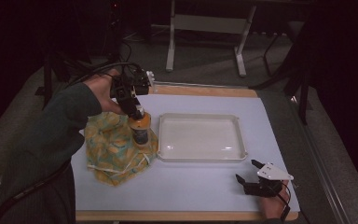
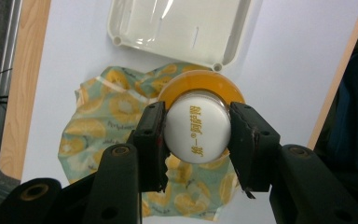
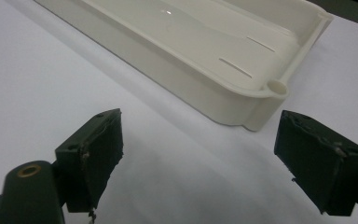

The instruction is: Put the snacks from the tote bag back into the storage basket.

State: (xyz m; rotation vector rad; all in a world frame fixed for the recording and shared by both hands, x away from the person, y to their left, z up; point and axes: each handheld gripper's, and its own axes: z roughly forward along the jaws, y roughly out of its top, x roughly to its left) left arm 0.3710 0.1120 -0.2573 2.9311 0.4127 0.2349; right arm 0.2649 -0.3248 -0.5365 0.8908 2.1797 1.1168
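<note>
The left tool [image 2: 196,133] pinches the white round cap of a small orange bottle with a dark label [image 1: 140,128], one black pad on each side of the cap. In the high view the bottle sits left of centre, upright, its base over a crumpled yellow-and-teal cloth printed with lemon slices [image 1: 112,149]. Just right of the cloth lies a shallow white rectangular plastic tray [image 1: 200,156] on the pale blue surface [image 1: 200,186]. At the lower right of the high view the right tool [image 1: 247,170] rests on the surface, jaws spread wide with nothing between them, near the tray's corner.
</note>
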